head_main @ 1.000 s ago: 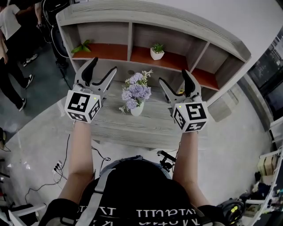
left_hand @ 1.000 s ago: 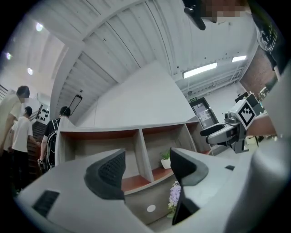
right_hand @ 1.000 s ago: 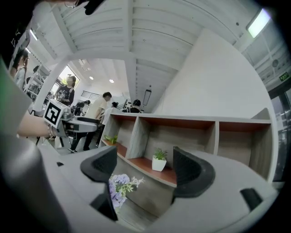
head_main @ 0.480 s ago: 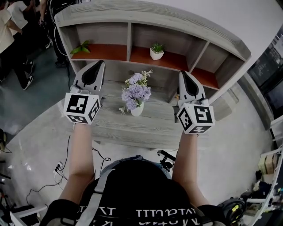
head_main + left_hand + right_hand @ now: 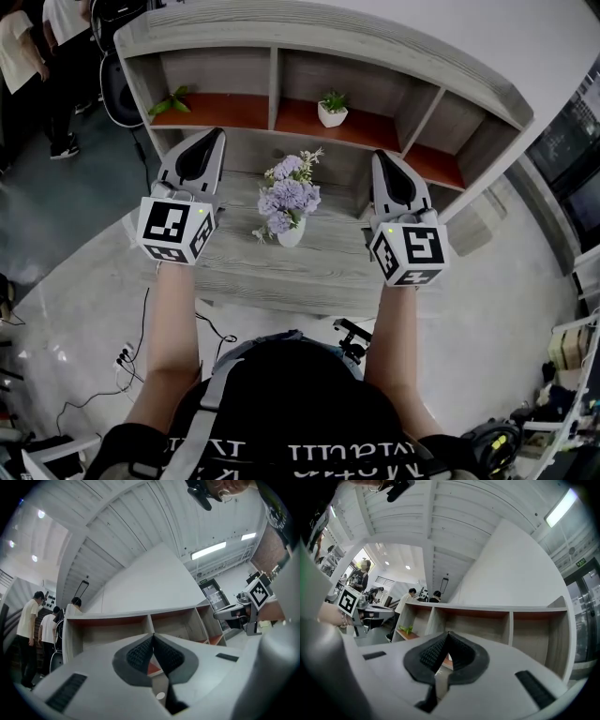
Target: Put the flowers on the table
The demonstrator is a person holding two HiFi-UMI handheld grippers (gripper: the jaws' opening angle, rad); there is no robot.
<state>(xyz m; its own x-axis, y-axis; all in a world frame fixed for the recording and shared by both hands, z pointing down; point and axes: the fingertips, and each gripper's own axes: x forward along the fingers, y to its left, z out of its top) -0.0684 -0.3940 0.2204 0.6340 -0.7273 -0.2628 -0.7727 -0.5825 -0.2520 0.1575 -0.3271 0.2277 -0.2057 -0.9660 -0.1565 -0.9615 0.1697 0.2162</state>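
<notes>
Now, in the head view, both grippers have snapped shut. A second ago their jaws stood wide apart. The left gripper (image 5: pixel 208 141) and the right gripper (image 5: pixel 382 161) are each pressed closed, with nothing in them.

The flowers (image 5: pixel 286 197) are purple and sit in a small white vase (image 5: pixel 291 232). They stand upright on the table (image 5: pixel 281 272), between the two grippers, and touch neither one. I think the flowers are already where they belong, and neither gripper is ready to carry anything.

The table is grey wood. Past the gripper tips stands a grey shelf (image 5: pixel 309 37) with red-brown boards. A little potted plant (image 5: pixel 333 111) sits on it, and a green sprig (image 5: pixel 173 98) lies beyond the left gripper. The floor (image 5: pixel 84 244) is pale and shiny, with cables (image 5: pixel 141 328) behind the left gripper.

In the left gripper view, the left gripper (image 5: pixel 153 637) has its dark pads touching, with nothing between them. The shelf (image 5: pixel 140 616) is straight ahead and the right gripper (image 5: pixel 255 597) is off to the right. People (image 5: pixel 28 620) stand far to the left, under a white ceiling with a long lamp (image 5: pixel 208 550).

In the right gripper view, the right gripper (image 5: pixel 447 634) is closed and empty too. The shelf (image 5: pixel 487 609) is ahead and the left gripper (image 5: pixel 351 604) is at the left.
</notes>
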